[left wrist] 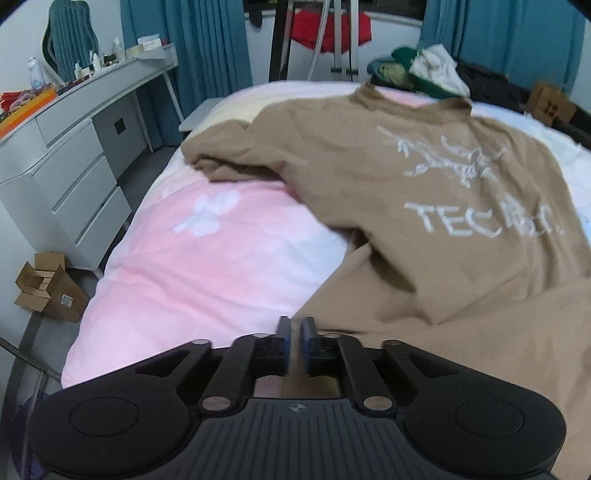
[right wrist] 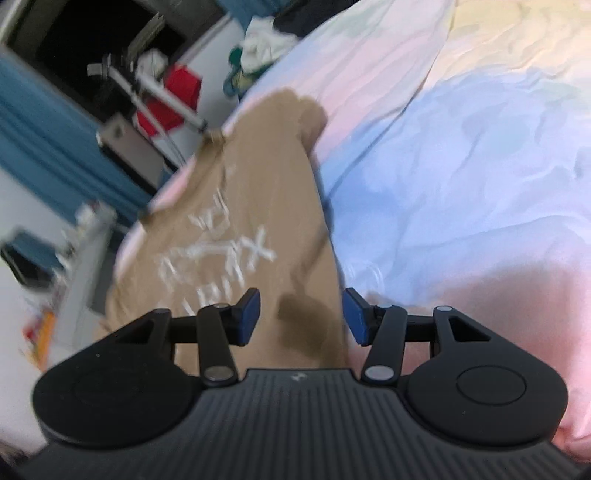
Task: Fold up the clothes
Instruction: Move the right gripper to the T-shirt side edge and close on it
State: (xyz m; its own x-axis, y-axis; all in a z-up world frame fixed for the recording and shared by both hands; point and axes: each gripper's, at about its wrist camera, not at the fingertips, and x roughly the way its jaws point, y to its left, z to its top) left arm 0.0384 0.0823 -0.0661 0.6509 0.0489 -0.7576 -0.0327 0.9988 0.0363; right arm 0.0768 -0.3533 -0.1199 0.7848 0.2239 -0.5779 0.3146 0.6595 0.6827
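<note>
A tan T-shirt (left wrist: 424, 192) with white print lies spread on the pink and white bed cover (left wrist: 207, 258), its left sleeve bunched toward the far left. My left gripper (left wrist: 295, 328) is shut at the near left corner of the shirt's hem, its blue pads almost touching; the tan edge lies against the right pad and no cloth shows between them. In the right wrist view the T-shirt (right wrist: 229, 221) runs away from me, blurred. My right gripper (right wrist: 301, 314) is open, hanging over the shirt's right edge, with a dark shadow on the cloth below.
A grey dresser (left wrist: 74, 158) with bottles stands left of the bed, and cardboard boxes (left wrist: 48, 291) sit on the floor beside it. Piled clothes (left wrist: 421, 70) lie at the bed's far end. Blue curtains (left wrist: 207, 48) and a metal stand with red cloth (left wrist: 328, 29) are behind.
</note>
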